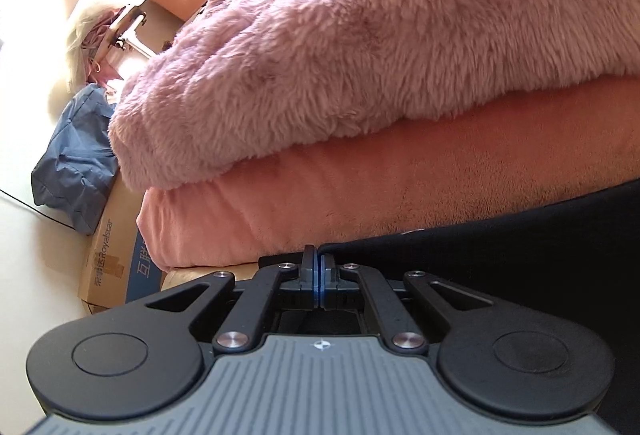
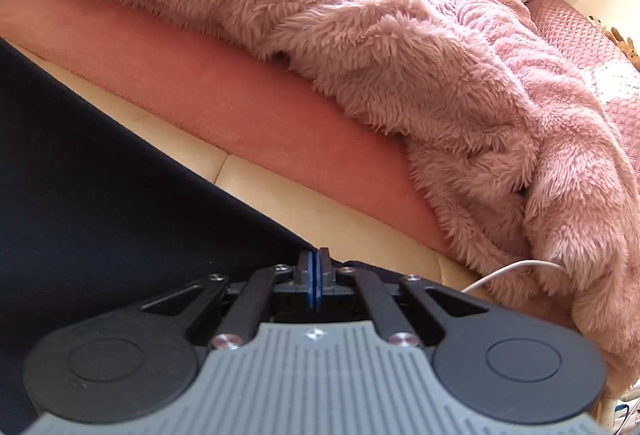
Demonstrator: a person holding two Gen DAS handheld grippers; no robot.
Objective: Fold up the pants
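Note:
The black pants point(image 1: 520, 255) lie on the bed's edge at the lower right of the left wrist view. They fill the left side of the right wrist view point(image 2: 80, 175). My left gripper point(image 1: 319, 267) is shut, with the pants' edge right beside its tips; the frames do not show cloth between the pads. My right gripper point(image 2: 314, 267) is shut at the pants' right edge, over the cream bed surface point(image 2: 320, 195). Whether either one pinches the cloth is hidden.
A fluffy pink blanket point(image 1: 380, 35) lies on a salmon sheet point(image 1: 360, 195) just ahead of both grippers. A cardboard box point(image 1: 112, 255) and blue cloth point(image 1: 76, 163) stand at the left. A white cable point(image 2: 512, 269) lies at the right.

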